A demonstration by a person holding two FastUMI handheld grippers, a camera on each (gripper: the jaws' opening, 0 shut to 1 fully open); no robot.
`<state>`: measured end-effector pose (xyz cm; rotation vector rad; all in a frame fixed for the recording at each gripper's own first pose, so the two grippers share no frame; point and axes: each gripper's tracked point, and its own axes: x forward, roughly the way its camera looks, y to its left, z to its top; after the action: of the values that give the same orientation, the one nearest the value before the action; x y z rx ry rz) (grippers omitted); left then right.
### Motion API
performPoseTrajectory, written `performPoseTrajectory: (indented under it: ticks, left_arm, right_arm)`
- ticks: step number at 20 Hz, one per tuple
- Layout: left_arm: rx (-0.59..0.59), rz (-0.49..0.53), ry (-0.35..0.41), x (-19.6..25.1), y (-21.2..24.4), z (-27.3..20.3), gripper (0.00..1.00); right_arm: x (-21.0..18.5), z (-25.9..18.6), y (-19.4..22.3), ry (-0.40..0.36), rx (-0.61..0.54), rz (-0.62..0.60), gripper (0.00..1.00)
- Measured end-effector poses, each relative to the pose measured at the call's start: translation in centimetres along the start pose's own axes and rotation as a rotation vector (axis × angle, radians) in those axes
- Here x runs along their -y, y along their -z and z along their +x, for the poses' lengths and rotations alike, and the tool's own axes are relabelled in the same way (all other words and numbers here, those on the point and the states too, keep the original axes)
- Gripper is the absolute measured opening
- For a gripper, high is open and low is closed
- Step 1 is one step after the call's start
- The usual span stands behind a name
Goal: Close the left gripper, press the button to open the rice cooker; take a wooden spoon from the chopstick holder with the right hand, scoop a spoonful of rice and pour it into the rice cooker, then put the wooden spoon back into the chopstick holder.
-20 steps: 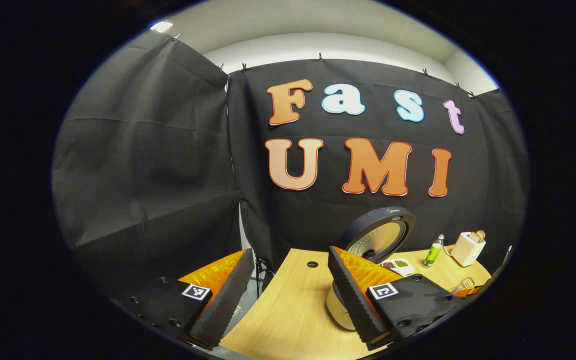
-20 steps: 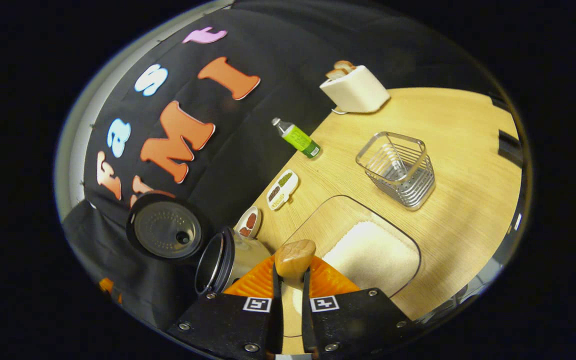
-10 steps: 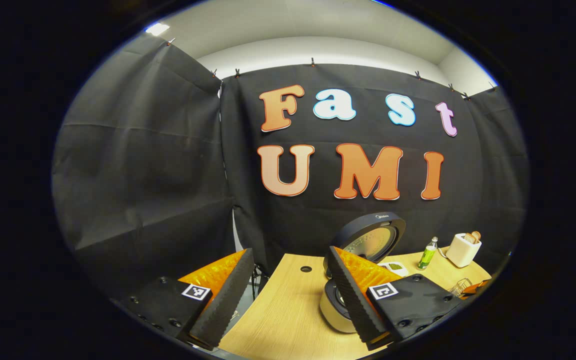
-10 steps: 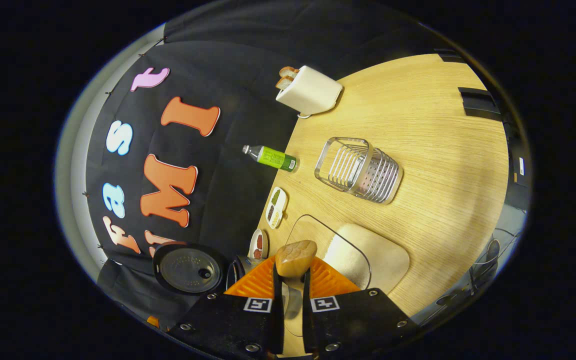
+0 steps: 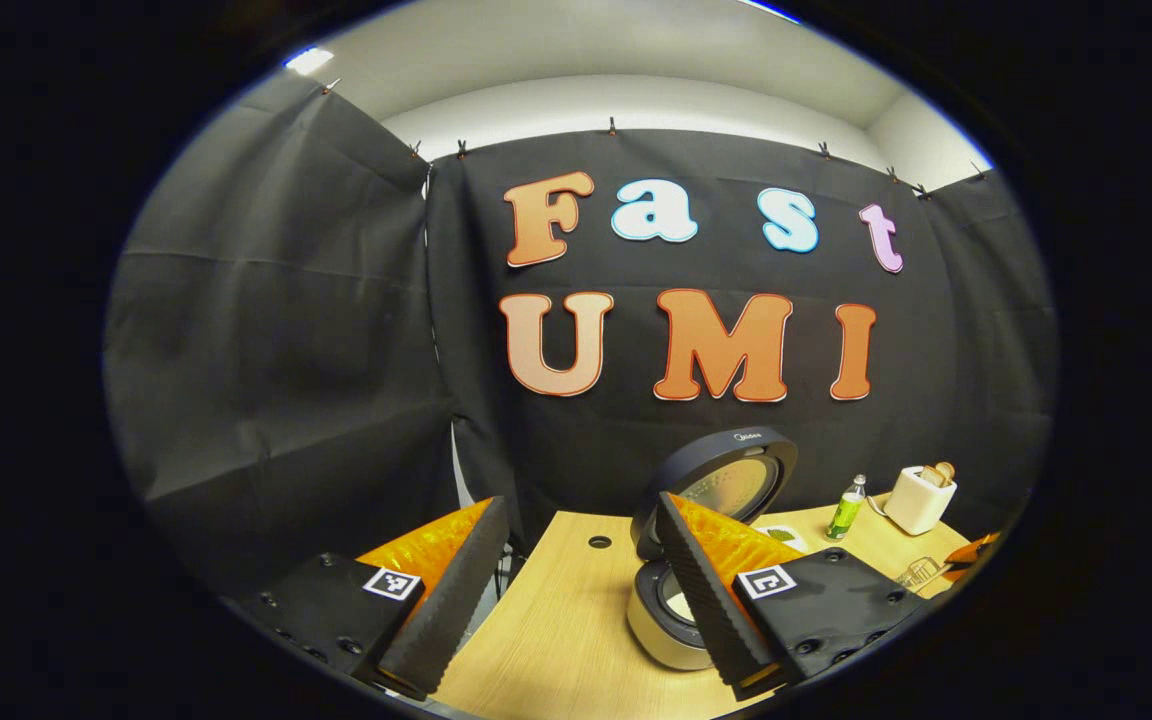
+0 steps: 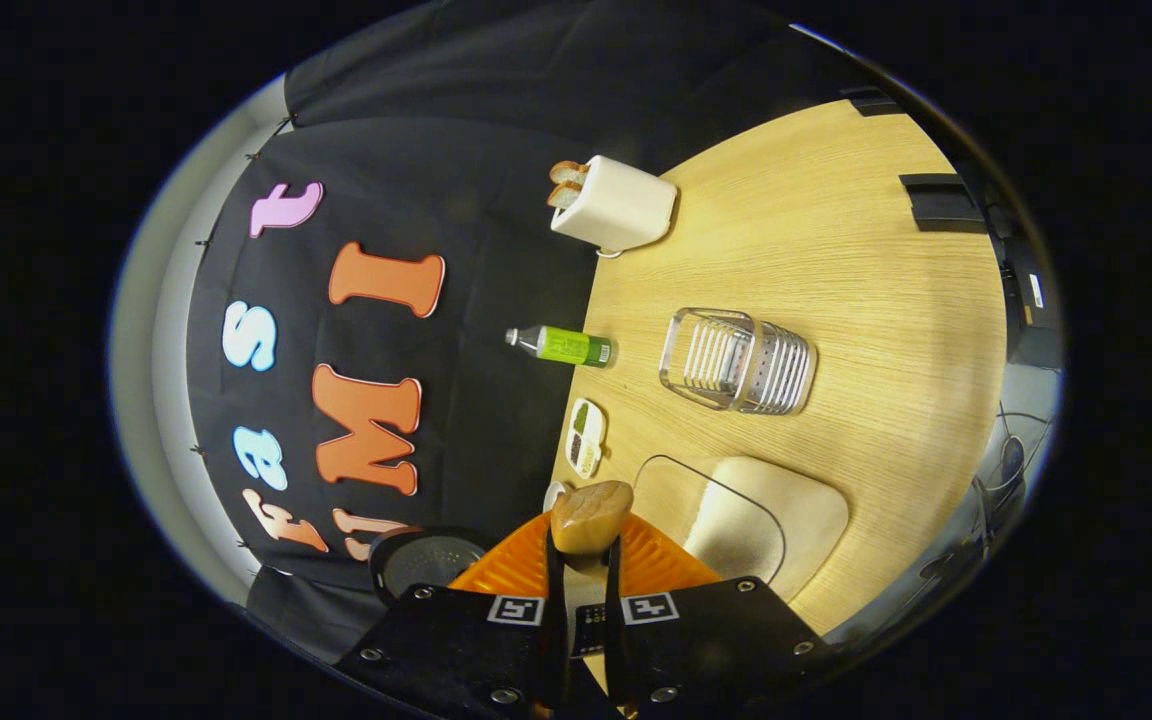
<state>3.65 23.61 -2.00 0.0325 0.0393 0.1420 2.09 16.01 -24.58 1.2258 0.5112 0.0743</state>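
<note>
Left gripper view: the left gripper [image 5: 576, 585] hangs with its tongs wide apart, holding nothing. The rice cooker [image 5: 671, 625] sits at about 5 o'clock, lid [image 5: 726, 478] flipped up.

Right gripper view: the right gripper [image 6: 584, 560] is clamped tight on the wooden spoon [image 6: 590, 516], bowl poking out at 6 o'clock. The chopstick holder [image 6: 738, 360] sits at 2 o'clock, the rice tray [image 6: 756, 515] at 4. The spoon looks light, stiff and a bit slick, so gripping the handle seems right.
</note>
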Motion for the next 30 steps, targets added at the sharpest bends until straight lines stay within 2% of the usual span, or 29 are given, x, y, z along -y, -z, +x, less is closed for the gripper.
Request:
performPoseTrajectory:
  ticks: [3,4,5,9,15,21,27,28,29,30]
  left_arm:
    - [-0.003,-0.021,0.007,0.1,0.0,0.1,0.97]
    - [-0.005,-0.029,0.009,0.0,0.2,0.1,0.97]
    - [-0.008,-0.033,0.011,-0.1,0.3,0.2,0.97]
    - [-0.02,-0.034,-0.002,-1.1,1.1,0.5,0.98]
    - [-0.048,-0.053,-0.009,-2.3,2.4,0.7,0.98]
    - [-0.057,-0.052,-0.032,-4.3,3.0,0.8,0.97]
    - [-0.075,-0.062,-0.051,-5.7,4.1,0.6,0.98]
    - [-0.076,-0.062,-0.051,-5.9,4.1,0.7,0.98]
    - [-0.075,-0.062,-0.052,-6.0,3.9,0.7,0.98]
    - [-0.073,-0.063,-0.052,-6.2,3.9,0.7,0.98]
  right_arm:
    - [-3.2,-0.3,-0.6,-0.058,0.005,0.035,0.14]
    - [-4.4,-0.2,-0.7,-0.077,0.004,0.046,0.1]
    - [-5.5,0.0,-0.7,-0.094,0.0,0.055,0.14]
    - [-9.0,1.1,-0.4,-0.106,0.001,0.066,0.14]
    - [-16.0,3.3,2.3,-0.18,-0.04,0.044,0.14]
    - [-21.1,6.4,6.7,-0.205,-0.08,-0.067,0.14]
    - [-23.8,9.0,10.8,-0.212,-0.103,-0.202,0.14]
    - [-24.2,9.2,11.5,-0.212,-0.104,-0.233,0.09]
    - [-24.3,9.4,11.9,-0.212,-0.105,-0.259,0.14]
    - [-24.6,9.5,12.3,-0.211,-0.107,-0.282,0.14]
